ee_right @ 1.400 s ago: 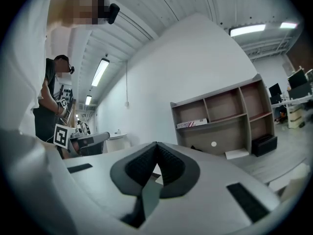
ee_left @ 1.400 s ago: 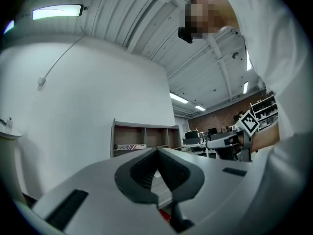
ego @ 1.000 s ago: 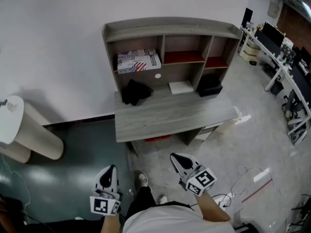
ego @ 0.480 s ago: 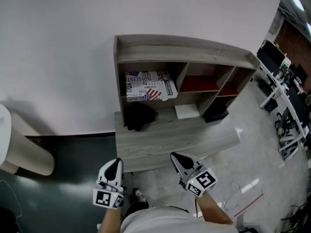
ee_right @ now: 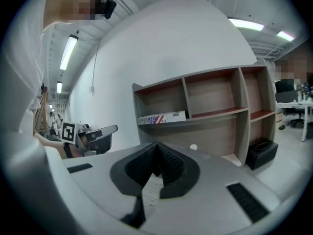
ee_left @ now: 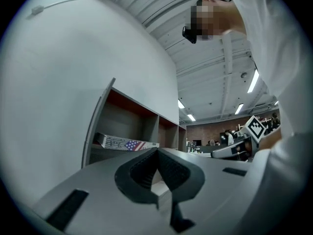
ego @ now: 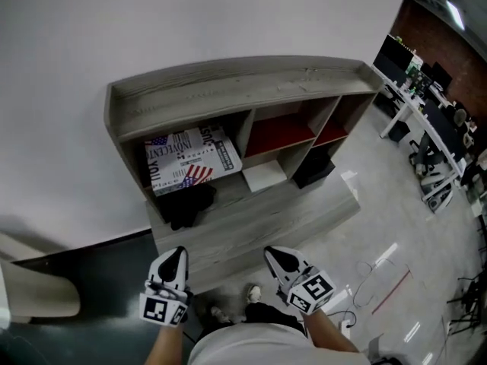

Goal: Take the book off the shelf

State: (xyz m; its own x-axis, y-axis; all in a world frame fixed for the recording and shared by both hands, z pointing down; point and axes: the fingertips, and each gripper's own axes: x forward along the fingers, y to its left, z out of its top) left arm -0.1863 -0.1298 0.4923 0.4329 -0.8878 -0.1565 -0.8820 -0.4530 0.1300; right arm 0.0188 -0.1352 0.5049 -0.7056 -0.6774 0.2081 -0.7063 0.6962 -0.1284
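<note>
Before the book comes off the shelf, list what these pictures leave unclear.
Head view: the book's rear part, hidden under the shelf's top board.
Head view: the black thing below it, too dark to identify.
Left gripper view: the book's title, too small and edge-on.

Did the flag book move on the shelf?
No. The flat book with the flag cover still lies in the left-hand compartment of the grey wooden shelf unit, as before.

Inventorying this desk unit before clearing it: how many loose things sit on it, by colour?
Black: 2 (bundle, box)
White: 1 (flat pad)
Flag-printed: 1 (book)
Total: 4
</note>
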